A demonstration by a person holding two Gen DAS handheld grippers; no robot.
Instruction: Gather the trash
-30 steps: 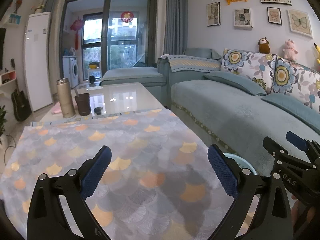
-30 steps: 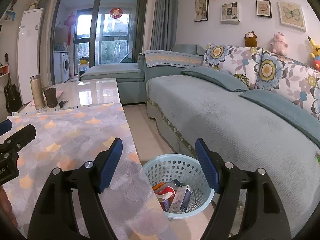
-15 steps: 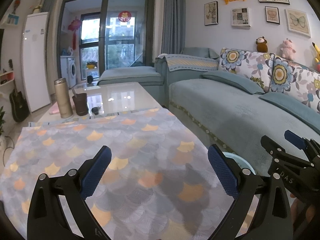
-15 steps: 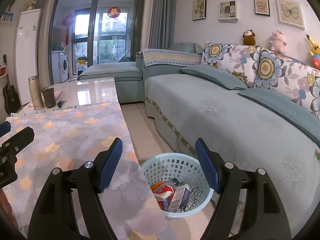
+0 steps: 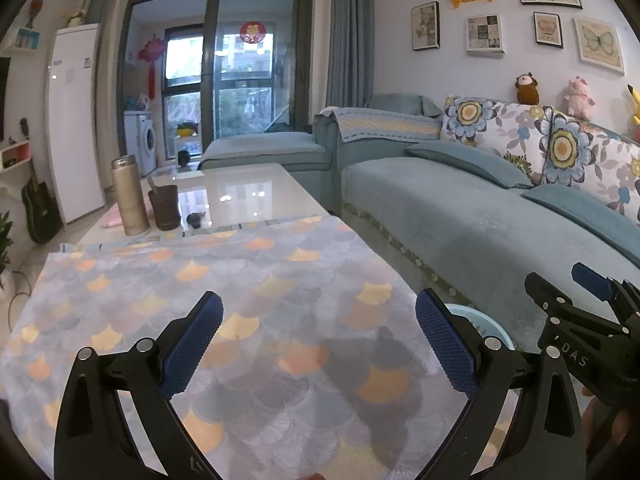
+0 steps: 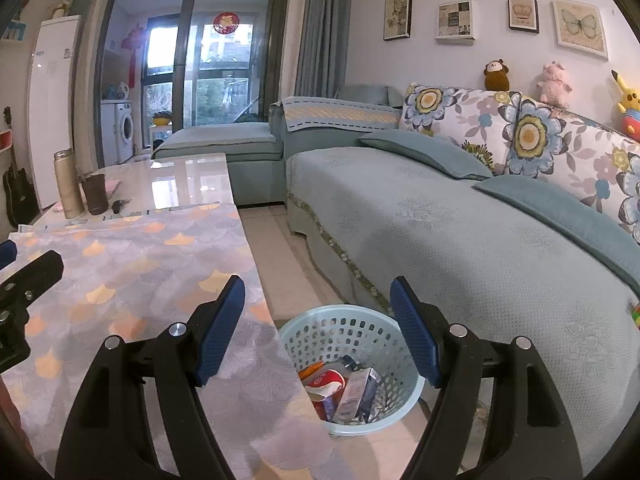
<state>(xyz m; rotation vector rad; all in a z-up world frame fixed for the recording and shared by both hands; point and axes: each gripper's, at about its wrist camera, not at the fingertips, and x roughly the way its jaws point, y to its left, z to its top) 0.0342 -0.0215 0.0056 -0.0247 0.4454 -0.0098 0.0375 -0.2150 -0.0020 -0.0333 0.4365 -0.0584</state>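
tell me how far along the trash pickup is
Looks close to done: the basket on the floor beside the table holds a carton, a red cup and other scraps. Nothing is in hand; the left gripper and right gripper are both open and empty. No loose trash shows on the tablecloth; only the flask and brown cup stand at the far end.

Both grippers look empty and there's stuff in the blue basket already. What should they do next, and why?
Probably nothing more to grab: hold still or pull back. The left gripper and right gripper are both open and empty, the patterned cloth shows no trash, and the basket on the floor already holds cartons. I can't see the whole room, though.
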